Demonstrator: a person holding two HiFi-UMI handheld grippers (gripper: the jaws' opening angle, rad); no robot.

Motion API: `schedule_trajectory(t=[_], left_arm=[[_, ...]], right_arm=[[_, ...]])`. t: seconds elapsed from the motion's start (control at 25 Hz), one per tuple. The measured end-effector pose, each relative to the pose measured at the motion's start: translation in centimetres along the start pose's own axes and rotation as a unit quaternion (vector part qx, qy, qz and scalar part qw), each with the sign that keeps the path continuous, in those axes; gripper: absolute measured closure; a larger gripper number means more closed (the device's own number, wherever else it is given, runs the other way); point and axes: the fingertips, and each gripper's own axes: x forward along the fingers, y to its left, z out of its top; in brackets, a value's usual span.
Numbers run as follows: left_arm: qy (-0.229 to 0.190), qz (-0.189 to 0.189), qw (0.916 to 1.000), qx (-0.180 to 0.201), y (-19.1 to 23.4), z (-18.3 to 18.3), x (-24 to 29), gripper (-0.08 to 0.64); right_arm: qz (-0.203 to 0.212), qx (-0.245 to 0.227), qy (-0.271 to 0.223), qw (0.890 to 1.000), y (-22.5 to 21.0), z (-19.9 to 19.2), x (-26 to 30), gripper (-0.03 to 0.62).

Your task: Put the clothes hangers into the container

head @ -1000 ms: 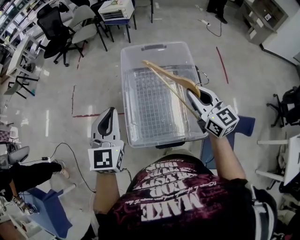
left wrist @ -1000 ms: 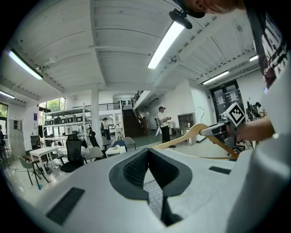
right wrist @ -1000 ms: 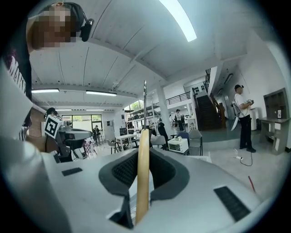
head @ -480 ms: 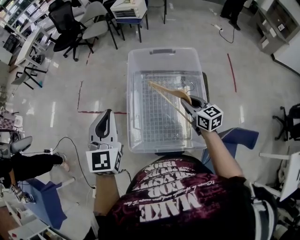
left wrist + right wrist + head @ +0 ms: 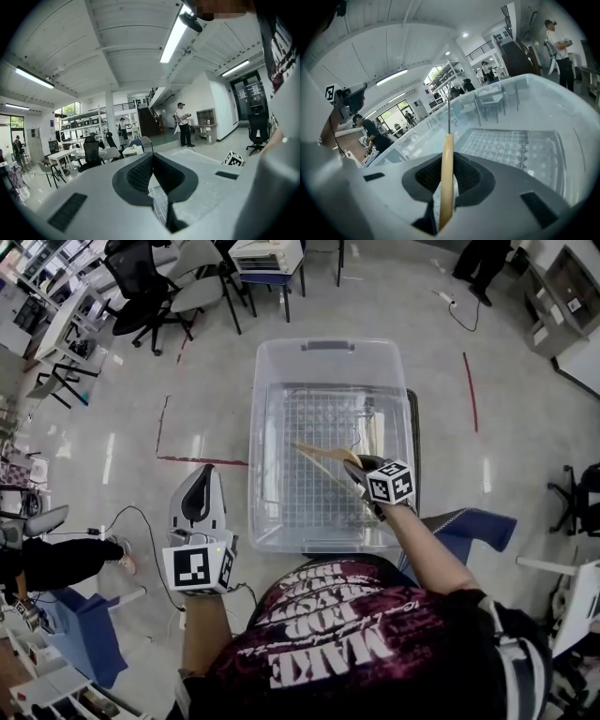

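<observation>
While inside container [image 5: 328, 351], hanger [image 5: 323, 454] w/ chairs [image 5: 192, 294] beyond.

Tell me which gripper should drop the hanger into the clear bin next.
Right. The right gripper is shut on the wooden hanger and holds it low inside the container. The left gripper hangs outside the container's left wall, jaws together on nothing.

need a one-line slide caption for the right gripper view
Right gripper shut on a wooden clothes hanger, pointing into the clear plastic container with its grid-patterned floor.
</observation>
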Motion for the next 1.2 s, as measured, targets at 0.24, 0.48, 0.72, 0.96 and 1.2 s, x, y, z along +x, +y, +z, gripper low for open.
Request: schedule_trajectory(t=[0.24,0.48,0.72,0.96,1.2], left_arm=[[0.003,-0.018,0.9996,-0.020,-0.8,0.1,0.7,0.554],[0.010,-0.032,0.9992,-0.021,-2.1,-0.1,1.1,0.554],[0.017,-0.062,0.9977,-0.023,-4.4,-0.4,1.2,0.554],[0.018,-0.086,0.9957,-0.030,-6.4,-1.4,0.7,0.554],[0.009,-0.127,0.9914,-0.028,-8.6,-1.7,0.3,0.554]], right_arm=[[0.017,0.053,0.038,0.998,-0.7,-4.0,3.2,0.531],[0.040,0.096,0.077,0.992,-1.8,-7.0,6.0,0.531],[-0.003,0.144,0.093,0.985,-5.3,-8.9,6.8,0.502],[-0.070,0.027,0.161,0.984,-4.5,-10.9,5.9,0.181],[-0.108,-0.065,0.146,0.981,-2.5,-9.1,2.2,0.149]])
